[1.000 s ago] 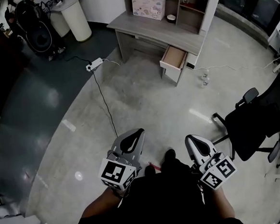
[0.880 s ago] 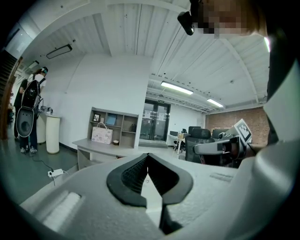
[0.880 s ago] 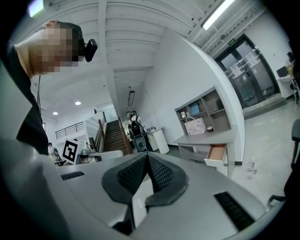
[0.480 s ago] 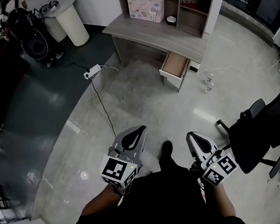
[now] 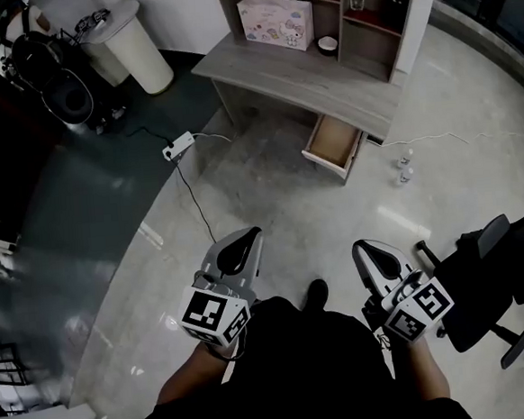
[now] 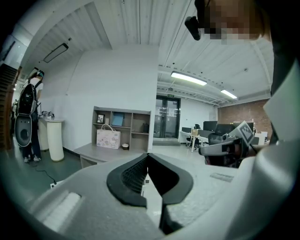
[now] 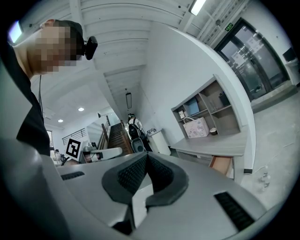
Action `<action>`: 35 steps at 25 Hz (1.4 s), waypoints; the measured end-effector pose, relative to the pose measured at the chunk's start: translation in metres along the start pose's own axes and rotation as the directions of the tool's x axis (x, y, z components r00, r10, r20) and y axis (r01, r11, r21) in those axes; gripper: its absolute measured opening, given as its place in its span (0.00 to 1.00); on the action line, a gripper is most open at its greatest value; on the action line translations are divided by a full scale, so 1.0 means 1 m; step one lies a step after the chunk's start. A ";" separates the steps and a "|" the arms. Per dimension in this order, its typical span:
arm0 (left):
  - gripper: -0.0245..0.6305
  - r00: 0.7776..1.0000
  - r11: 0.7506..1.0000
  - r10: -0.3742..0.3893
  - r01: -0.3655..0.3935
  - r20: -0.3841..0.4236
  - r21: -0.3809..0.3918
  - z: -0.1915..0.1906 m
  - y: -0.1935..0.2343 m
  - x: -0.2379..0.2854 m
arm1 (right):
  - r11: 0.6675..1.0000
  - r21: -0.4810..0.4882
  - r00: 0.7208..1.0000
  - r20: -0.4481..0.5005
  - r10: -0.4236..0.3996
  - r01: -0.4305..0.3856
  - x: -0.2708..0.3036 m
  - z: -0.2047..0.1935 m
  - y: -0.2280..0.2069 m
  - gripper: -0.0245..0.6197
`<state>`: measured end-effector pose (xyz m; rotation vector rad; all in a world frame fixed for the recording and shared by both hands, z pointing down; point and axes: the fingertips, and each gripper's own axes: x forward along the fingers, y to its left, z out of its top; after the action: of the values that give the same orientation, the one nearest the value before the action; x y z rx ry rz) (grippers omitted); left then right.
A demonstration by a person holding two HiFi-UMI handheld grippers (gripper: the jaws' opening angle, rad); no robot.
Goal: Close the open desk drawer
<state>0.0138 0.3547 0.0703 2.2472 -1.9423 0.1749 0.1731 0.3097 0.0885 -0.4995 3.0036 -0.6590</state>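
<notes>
In the head view, the open drawer juts out of the desk well ahead of both grippers, nearly straight ahead of the right gripper and off to the right of the left gripper. Neither touches it. A cable trails over the floor from a power strip ahead of the left gripper, and a black chair stands near the right gripper's outer side. I judge either could snag or trip me if my line to the drawer wanders. Small bottles stand on the floor just right of the drawer and could get knocked over. In the left gripper view the jaws are clenched tip to tip on nothing, and the desk lies far beyond them. The drawer itself I cannot find there. In the right gripper view the jaws are likewise pressed together and empty, with the drawer far ahead to their right. With the tips this narrow, I reckon an off-centre push on the drawer front could skew it so that it jams.
</notes>
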 end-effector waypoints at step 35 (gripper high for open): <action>0.05 0.975 0.978 -0.195 0.185 -0.105 -0.094 -0.016 0.233 0.283 | 0.993 0.071 0.983 -0.161 -0.086 0.098 0.304 0.024 -0.192 0.06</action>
<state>-0.1752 0.0514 0.1529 2.2976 -1.6364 0.1892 -0.0549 0.0398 0.1585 -0.6135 3.1010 -0.8584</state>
